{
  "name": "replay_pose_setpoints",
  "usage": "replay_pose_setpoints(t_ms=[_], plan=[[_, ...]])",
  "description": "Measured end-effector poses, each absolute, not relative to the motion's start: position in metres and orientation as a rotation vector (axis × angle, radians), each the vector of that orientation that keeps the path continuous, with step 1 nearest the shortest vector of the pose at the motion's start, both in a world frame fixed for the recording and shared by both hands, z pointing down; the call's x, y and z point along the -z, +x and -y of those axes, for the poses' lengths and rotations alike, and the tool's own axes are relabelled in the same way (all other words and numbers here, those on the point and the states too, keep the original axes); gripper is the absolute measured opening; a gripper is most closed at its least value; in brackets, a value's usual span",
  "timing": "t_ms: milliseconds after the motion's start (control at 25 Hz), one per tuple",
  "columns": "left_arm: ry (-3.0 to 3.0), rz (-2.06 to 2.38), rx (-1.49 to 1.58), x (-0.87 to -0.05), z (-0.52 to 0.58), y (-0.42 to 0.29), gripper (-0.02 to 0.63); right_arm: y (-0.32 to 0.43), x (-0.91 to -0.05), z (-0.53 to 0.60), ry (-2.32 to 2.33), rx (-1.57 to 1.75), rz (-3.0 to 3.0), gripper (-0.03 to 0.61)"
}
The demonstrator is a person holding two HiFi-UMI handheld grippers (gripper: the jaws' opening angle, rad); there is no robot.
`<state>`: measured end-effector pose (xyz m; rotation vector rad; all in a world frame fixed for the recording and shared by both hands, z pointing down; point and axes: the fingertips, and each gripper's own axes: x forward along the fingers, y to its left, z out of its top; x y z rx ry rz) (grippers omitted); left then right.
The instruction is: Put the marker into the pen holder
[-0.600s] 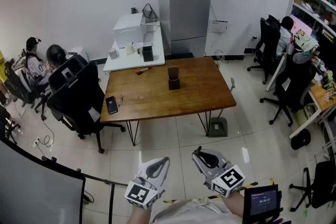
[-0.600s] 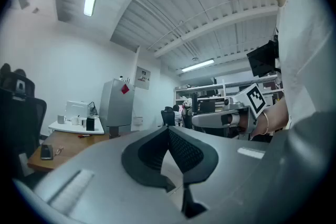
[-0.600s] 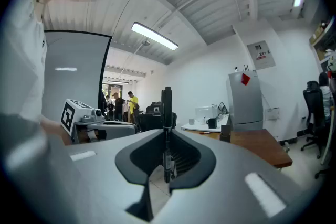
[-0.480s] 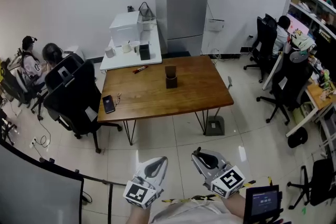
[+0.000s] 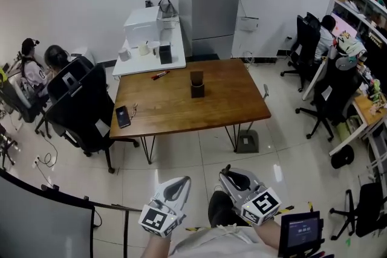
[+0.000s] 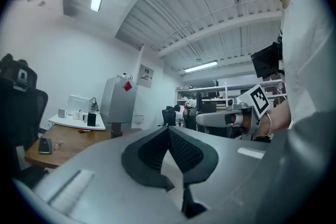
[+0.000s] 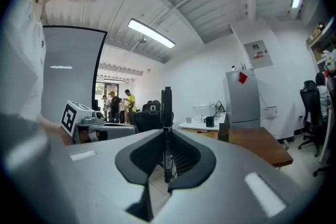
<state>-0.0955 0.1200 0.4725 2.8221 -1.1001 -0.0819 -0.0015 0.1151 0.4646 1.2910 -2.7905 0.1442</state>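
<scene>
Head view: left gripper (image 5: 180, 184) and right gripper (image 5: 228, 175) low over floor tiles (image 5: 181, 154), well short of wooden table (image 5: 230, 99). Pen holder (image 5: 197, 84) mid-table, bare wood all round.
Left gripper view: jaws together, nothing between.
Right gripper view only: jaws clamped on black marker (image 7: 166, 107), long axis upright, top end above jaws.

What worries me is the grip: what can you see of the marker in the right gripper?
The marker is a slim, all-black stick, plastic by its look, and its upper part may be a cap. It stands upright, clamped between the closed jaws of the right gripper, which press on it from both sides. Its top rises above the jaws and its lower end hangs free below them. Nothing else touches it.
</scene>
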Motion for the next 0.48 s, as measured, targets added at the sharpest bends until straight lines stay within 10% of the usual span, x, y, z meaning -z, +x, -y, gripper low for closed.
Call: replay_pose_setpoints(t_ms=[480], plan=[[2.779,1.223,0.059,-0.469,0.004,-0.079,0.017,0.010,-0.468,0.023,1.155,-0.149,2.862,0.035]])
